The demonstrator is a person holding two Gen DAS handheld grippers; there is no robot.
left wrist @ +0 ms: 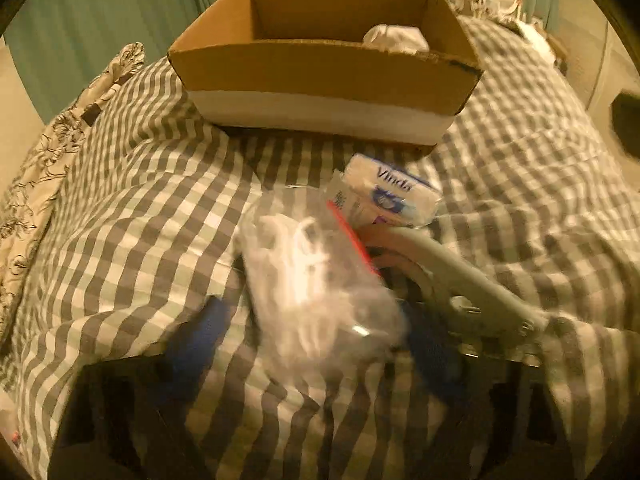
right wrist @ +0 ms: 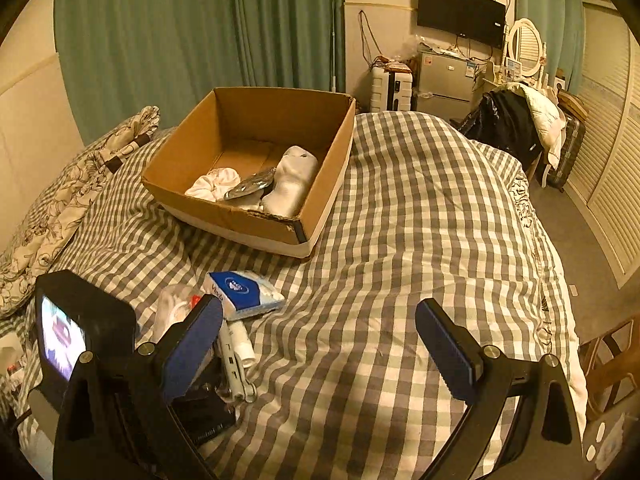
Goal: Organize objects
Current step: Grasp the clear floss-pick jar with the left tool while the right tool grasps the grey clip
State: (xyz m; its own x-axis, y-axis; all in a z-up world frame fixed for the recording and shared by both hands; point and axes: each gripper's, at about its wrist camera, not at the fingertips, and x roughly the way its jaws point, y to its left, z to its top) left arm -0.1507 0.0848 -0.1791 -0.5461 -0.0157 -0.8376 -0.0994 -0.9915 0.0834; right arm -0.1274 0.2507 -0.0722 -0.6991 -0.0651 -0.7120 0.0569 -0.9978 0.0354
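On the grey-and-white checked bed cover, I've got the left gripper straddling a clear zip bag w/ red seal holding something white; jaws part-closed around it, but blur hides whether the pads bite yet. Right gripper hangs empty, jaws wide. Brown cardboard box sits beyond, already holding white cloth bits. Risk imo: slick bag slips or bunches, or I snag the blue-white tissue pack and white hinged tool lying right beside it.
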